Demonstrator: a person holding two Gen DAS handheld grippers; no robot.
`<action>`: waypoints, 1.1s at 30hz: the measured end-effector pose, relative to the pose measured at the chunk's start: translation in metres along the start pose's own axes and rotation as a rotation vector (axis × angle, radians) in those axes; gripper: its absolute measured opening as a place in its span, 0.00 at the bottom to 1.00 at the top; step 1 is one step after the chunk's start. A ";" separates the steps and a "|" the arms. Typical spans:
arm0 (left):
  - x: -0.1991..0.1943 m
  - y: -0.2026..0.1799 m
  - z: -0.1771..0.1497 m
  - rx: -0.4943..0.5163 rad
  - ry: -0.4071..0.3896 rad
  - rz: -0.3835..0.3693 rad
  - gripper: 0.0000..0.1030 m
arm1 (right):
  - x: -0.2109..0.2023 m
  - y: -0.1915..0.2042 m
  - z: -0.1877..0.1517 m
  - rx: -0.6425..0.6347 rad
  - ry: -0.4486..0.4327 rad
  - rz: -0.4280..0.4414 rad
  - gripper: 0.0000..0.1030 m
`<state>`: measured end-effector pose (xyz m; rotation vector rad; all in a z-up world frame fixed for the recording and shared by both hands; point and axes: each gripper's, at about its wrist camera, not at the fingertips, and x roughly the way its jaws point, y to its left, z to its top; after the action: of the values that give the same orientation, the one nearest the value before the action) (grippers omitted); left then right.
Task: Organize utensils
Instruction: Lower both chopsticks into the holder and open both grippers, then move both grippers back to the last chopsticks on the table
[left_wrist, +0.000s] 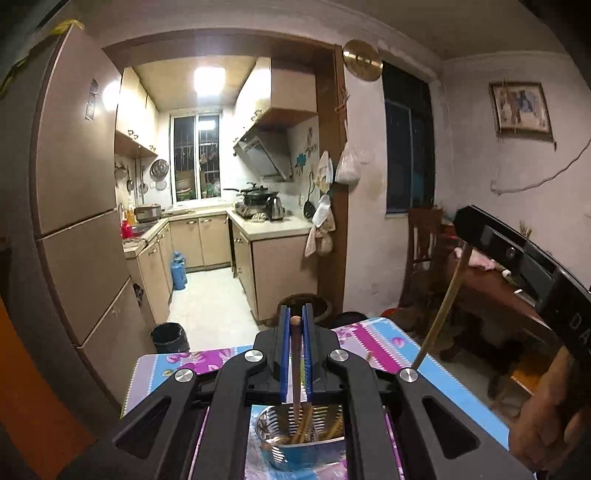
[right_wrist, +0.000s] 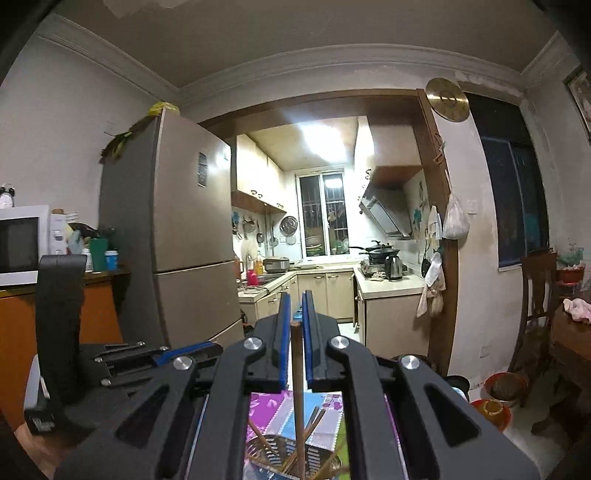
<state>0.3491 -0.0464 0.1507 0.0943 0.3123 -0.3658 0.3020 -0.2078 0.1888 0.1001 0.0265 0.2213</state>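
Observation:
My left gripper (left_wrist: 294, 314) is shut on a brown wooden chopstick (left_wrist: 296, 365) that hangs down between its blue pads toward a slotted metal holder (left_wrist: 295, 424) with several chopsticks in it. My right gripper (right_wrist: 295, 301) is shut on another wooden chopstick (right_wrist: 297, 387), which also hangs down over the metal holder (right_wrist: 280, 458). In the left wrist view the right gripper's black body (left_wrist: 524, 258) appears at the right with its pale chopstick (left_wrist: 443, 310) slanting below it. The left gripper's body (right_wrist: 122, 362) shows at the left of the right wrist view.
The holder stands on a table with a floral pink and blue cloth (left_wrist: 373, 339). A tall fridge (right_wrist: 177, 236) stands left of the kitchen doorway, a microwave (right_wrist: 22, 243) further left. A wooden chair (left_wrist: 424, 251) and dark table (left_wrist: 491, 291) stand right. A black bin (left_wrist: 170, 338) sits on the floor.

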 end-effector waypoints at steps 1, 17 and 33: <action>0.010 0.000 -0.001 0.007 0.004 0.008 0.07 | 0.009 -0.002 -0.004 -0.001 0.005 -0.006 0.05; 0.104 0.004 -0.085 0.038 0.173 0.045 0.08 | 0.081 -0.008 -0.103 0.036 0.204 -0.050 0.05; -0.121 0.044 -0.020 -0.032 -0.286 0.247 0.48 | -0.119 -0.035 -0.005 -0.095 -0.065 -0.119 0.28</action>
<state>0.2526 0.0382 0.1720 0.0470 0.0223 -0.1255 0.1931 -0.2678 0.1816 0.0110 -0.0423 0.0999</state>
